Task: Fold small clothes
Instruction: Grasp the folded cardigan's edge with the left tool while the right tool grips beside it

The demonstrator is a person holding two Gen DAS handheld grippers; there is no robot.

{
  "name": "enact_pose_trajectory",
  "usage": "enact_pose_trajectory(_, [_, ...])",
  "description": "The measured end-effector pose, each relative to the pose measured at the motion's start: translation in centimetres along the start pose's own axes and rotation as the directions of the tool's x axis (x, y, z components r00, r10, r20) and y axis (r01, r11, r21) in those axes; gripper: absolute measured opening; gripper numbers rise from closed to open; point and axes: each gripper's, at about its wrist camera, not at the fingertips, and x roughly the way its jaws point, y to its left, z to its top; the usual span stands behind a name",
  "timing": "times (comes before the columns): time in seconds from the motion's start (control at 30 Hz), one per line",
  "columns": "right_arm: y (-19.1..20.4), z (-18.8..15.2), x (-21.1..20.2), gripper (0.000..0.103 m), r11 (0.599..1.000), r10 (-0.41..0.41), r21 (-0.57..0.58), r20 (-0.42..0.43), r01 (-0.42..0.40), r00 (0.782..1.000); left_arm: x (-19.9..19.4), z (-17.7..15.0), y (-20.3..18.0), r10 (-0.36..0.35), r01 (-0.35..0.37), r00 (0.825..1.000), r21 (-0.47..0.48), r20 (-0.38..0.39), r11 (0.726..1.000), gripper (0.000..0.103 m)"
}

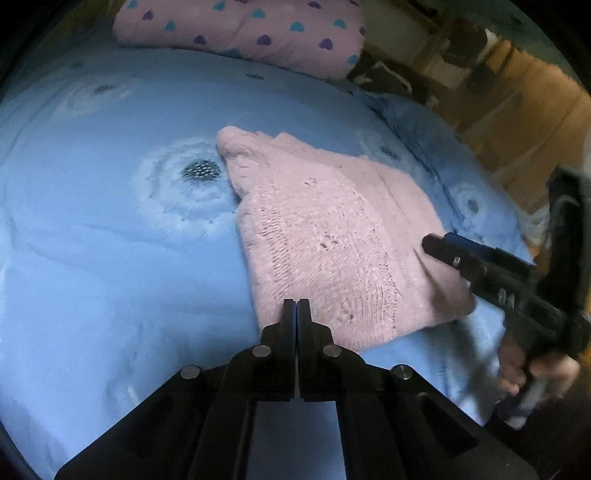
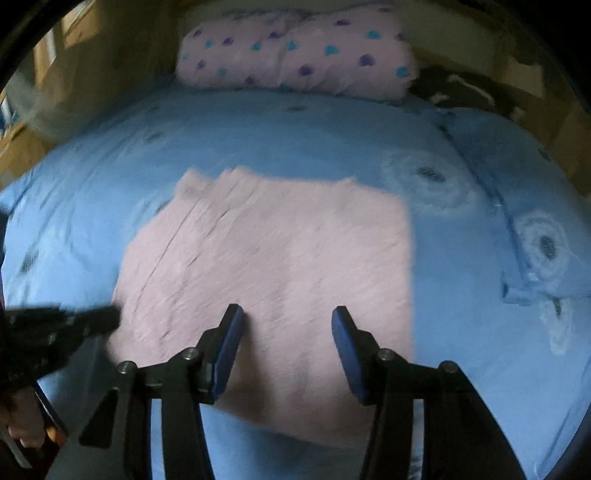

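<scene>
- Black fingers of the left gripper were pressed together on nothing, their tips over the near edge of the pink knit sweater.
- Right gripper stood half spread, empty, above the sweater's near hem.
- Sweater lay part-folded on the blue dandelion-print duvet; heart-print pillow at twelve o'clock.
- Judged step: reaching for the near edge; next, pinching both corners.
- No readable writing.

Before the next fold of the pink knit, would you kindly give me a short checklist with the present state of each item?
1. Pink knit garment lies flat on the blue bedspread: ok.
2. Right gripper jaws apart over the near edge: ok.
3. Fabric gripped by right gripper: not ok, nothing pinched.
4. Left gripper ready to grasp: not ok, jaws shut and empty.
5. Spotted pillow apart from the garment: ok.
6. Fold layers aligned: cannot tell, blurred.
</scene>
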Motion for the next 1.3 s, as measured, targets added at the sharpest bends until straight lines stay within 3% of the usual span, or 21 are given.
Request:
enact_pose_trajectory(0.03, [-1.3,0.4,-0.3,0.062,0.999,-0.013,0.034,0.007,0.013,1.0,-0.5,0.1,0.8,-0.046,0.046,0.999,-0.056,0.01,0.997,0.0])
enact_pose_trajectory(0.1, [-3.7,1.1,-0.2,0.064,0.995,-0.028,0.099,0.008,0.027,1.0,-1.2,0.6,3.0,-0.122,0.128,0.992,-0.198,0.041,0.972,0.0])
enact_pose_trajectory(0.13, [-4.8,1.4,0.1,0.066,0.991,-0.026,0.129,0.0,0.025,1.0,-1.1,0.8,3.8,-0.156,0.163,0.987,-0.237,0.047,0.958,0.018])
enact_pose_trajectory(0.17, [-5.9,1.5,0.6,0.07,0.986,-0.019,0.166,-0.012,0.02,1.0,-0.7,1.2,4.6,-0.219,0.225,0.974,-0.275,0.053,0.935,0.046])
enact_pose_trajectory(0.2, [-7.2,1.6,1.4,0.073,0.977,-0.01,0.211,-0.027,0.015,1.0,-0.2,1.7,5.3,-0.278,0.284,0.958,-0.307,0.065,0.908,0.054])
enact_pose_trajectory(0.27, [-9.5,1.4,3.3,0.08,0.952,0.024,0.307,-0.077,0.0,0.997,1.8,2.8,6.6,-0.386,0.389,0.918,-0.375,0.087,0.841,0.058])
enact_pose_trajectory(0.3, [-10.7,1.0,4.8,0.08,0.927,0.072,0.375,-0.124,-0.02,0.99,3.1,3.2,7.1,-0.414,0.401,0.908,-0.421,0.065,0.813,0.058])
enact_pose_trajectory(0.37, [-11.9,0.1,6.2,0.082,0.875,0.164,0.478,-0.143,-0.077,0.976,5.9,3.2,8.1,-0.426,0.364,0.904,-0.497,-0.014,0.788,0.056])
enact_pose_trajectory(0.43, [-12.6,-0.6,6.8,0.086,0.826,0.218,0.549,-0.094,-0.132,0.971,7.0,2.7,7.3,-0.42,0.352,0.906,-0.458,-0.053,0.816,0.049])
enact_pose_trajectory(0.5, [-12.7,-0.8,7.1,0.086,0.794,0.287,0.571,-0.052,-0.207,0.956,7.1,2.8,5.5,-0.445,0.383,0.892,-0.39,-0.081,0.837,0.049])
enact_pose_trajectory(0.6, [-12.1,-1.2,8.2,0.086,0.741,0.44,0.575,-0.027,-0.346,0.898,7.8,2.6,5.1,-0.446,0.389,0.892,-0.38,-0.071,0.839,0.043])
enact_pose_trajectory(0.63, [-11.7,-1.2,8.3,0.085,0.767,0.431,0.542,-0.036,-0.345,0.902,7.8,2.4,5.4,-0.439,0.383,0.897,-0.397,-0.056,0.834,0.026])
enact_pose_trajectory(0.7, [-11.0,-1.1,8.2,0.079,0.813,0.401,0.484,-0.065,-0.323,0.914,7.7,2.0,5.9,-0.431,0.377,0.902,-0.444,-0.025,0.813,0.02])
enact_pose_trajectory(0.73, [-11.0,-1.0,8.3,0.069,0.816,0.403,0.479,-0.07,-0.323,0.912,7.4,1.9,5.9,-0.421,0.368,0.907,-0.444,-0.025,0.817,0.018])
enact_pose_trajectory(0.77, [-11.1,-1.1,8.3,0.051,0.796,0.431,0.497,-0.063,-0.347,0.9,6.9,2.0,5.4,-0.389,0.341,0.921,-0.42,-0.032,0.841,0.017])
enact_pose_trajectory(0.83, [-11.8,-1.5,8.6,0.038,0.719,0.503,0.573,-0.037,-0.394,0.864,6.3,2.6,4.2,-0.336,0.299,0.941,-0.364,-0.044,0.882,0.015])
enact_pose_trajectory(1.03, [-10.2,-1.0,7.5,0.035,0.734,0.479,0.573,-0.057,-0.365,0.876,4.8,3.8,2.4,-0.245,0.225,0.968,-0.27,-0.042,0.936,0.013])
enact_pose_trajectory(1.13, [-8.9,-0.9,7.1,0.034,0.721,0.507,0.58,-0.07,-0.379,0.859,3.5,4.3,1.6,-0.181,0.173,0.983,-0.199,-0.021,0.965,0.013])
enact_pose_trajectory(1.2, [-8.0,-1.1,6.7,0.034,0.717,0.523,0.581,-0.083,-0.386,0.848,2.5,4.2,1.6,-0.16,0.154,0.987,-0.194,-0.015,0.969,0.013])
enact_pose_trajectory(1.3, [-6.4,-1.2,6.0,0.034,0.74,0.521,0.551,-0.11,-0.385,0.846,1.8,3.7,2.4,-0.146,0.138,0.989,-0.207,-0.024,0.969,0.013])
